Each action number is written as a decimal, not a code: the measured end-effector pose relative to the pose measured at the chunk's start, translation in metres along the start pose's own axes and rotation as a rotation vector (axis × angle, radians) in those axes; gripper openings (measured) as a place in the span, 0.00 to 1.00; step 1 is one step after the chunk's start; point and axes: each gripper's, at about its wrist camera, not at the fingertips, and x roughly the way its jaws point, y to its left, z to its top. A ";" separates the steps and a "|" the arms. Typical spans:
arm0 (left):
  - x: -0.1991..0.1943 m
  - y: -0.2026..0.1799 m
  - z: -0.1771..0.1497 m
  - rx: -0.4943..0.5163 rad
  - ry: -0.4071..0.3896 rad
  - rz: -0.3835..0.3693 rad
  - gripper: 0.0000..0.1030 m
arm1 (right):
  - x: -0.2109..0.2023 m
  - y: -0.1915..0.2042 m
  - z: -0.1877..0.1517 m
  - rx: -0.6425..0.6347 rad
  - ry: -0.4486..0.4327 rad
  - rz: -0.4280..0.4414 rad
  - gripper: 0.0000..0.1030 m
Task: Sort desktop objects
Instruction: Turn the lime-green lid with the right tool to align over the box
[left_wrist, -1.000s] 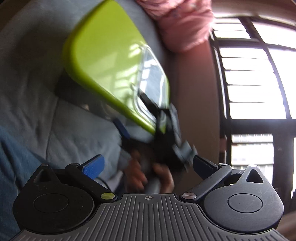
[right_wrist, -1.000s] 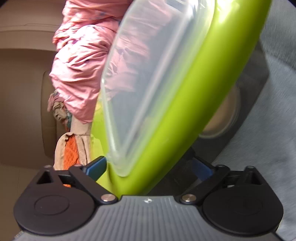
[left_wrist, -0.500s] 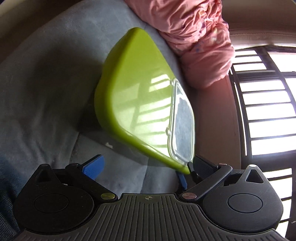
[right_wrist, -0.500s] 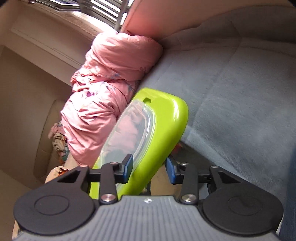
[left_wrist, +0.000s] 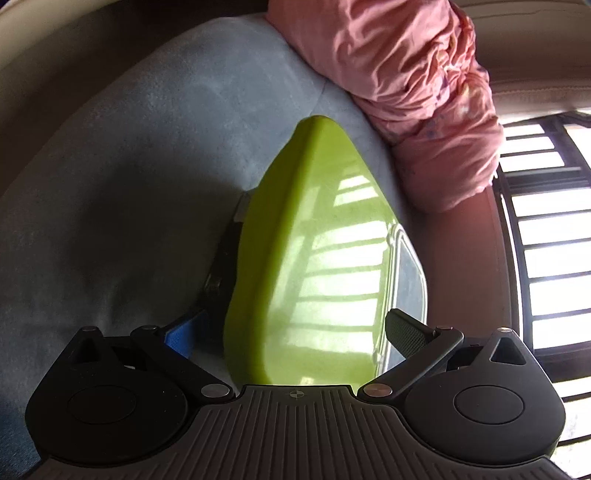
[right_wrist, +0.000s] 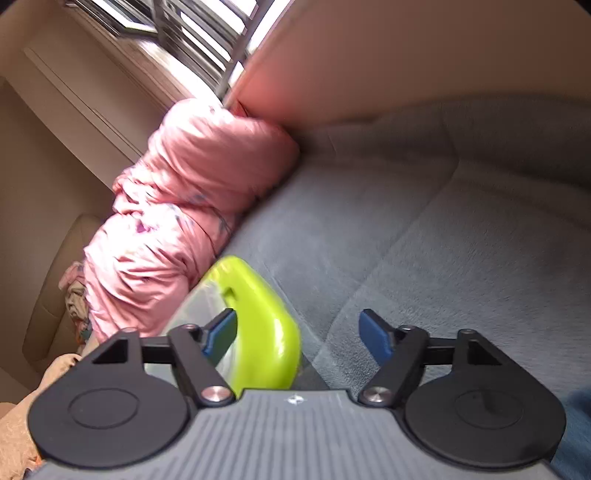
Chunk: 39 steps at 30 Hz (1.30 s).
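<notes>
The lime-green box (left_wrist: 317, 258) w/ a clear lid (left_wrist: 408, 280) is seen tilted on edge over the grey cushion (left_wrist: 129, 192), right next to the pink bundle of clothes (left_wrist: 413, 92). It's straddled by the left gripper (left_wrist: 291, 330): blue pad on one side, dark pad on the lid side, fingers spread wide around it. Whether the pads are actually pressed on can't be told from this angle, so no firm hold is assumed. The right gripper (right_wrist: 299, 334) is released, fingers wide apart, w/ only its left finger (right_wrist: 219, 334) beside the box (right_wrist: 258, 325) and nothing caught between them.

Prob the step in hand is a handover or regrip. To do it well, the left fingers should be closed squarely across lid + base, not on the rounded corner, since glossy plastic is likely slippery. The box should be leveled before it's carried anywhere, imo.
</notes>
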 end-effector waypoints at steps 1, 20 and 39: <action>0.001 -0.008 0.002 0.027 -0.008 0.003 1.00 | 0.009 -0.001 0.000 0.014 0.023 0.028 0.59; 0.009 -0.011 0.021 0.068 0.051 0.026 1.00 | -0.016 -0.032 0.000 0.132 -0.069 0.126 0.76; 0.031 -0.010 0.058 0.109 0.095 0.026 1.00 | 0.097 0.041 0.040 -0.187 0.449 0.178 0.66</action>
